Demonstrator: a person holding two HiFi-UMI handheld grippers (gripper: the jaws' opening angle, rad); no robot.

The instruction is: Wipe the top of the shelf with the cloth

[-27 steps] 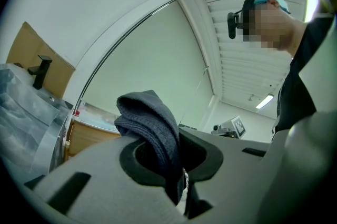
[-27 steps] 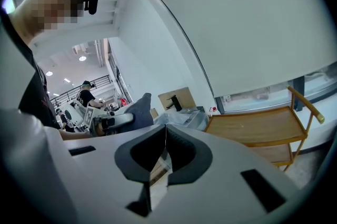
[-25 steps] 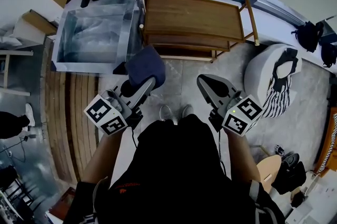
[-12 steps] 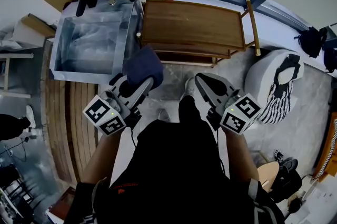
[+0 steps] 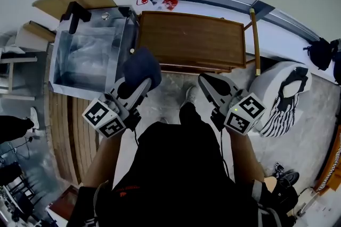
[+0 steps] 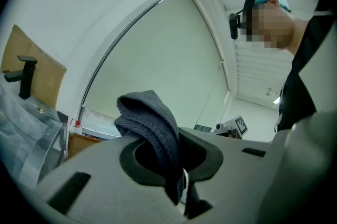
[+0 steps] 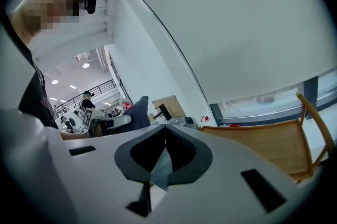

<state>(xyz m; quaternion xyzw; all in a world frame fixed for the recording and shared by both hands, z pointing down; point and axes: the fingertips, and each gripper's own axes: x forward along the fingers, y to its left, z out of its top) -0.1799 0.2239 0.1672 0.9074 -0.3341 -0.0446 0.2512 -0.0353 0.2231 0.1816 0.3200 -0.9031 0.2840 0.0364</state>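
A dark blue-grey cloth (image 5: 140, 67) bunches up out of my left gripper (image 5: 139, 83), which is shut on it; in the left gripper view the cloth (image 6: 152, 128) stands folded between the jaws. The wooden shelf (image 5: 189, 39) stands against the wall ahead, its brown top bare. The cloth hangs just short of the shelf's left front corner, above the floor. My right gripper (image 5: 206, 82) is shut with nothing in it, held in front of the shelf's right half. In the right gripper view the shelf's top (image 7: 268, 146) lies to the right, beyond the closed jaws.
A clear plastic bin (image 5: 88, 53) sits left of the shelf. A white beanbag (image 5: 277, 90) with a striped bag lies to the right. Wooden slats (image 5: 66, 119) run along the floor at left. A black bag (image 5: 322, 53) rests by the wall at far right.
I have stepped closer to the shelf: it sits larger and nearer in the head view. Both grippers moved forward with me, the cloth still held in the left one.
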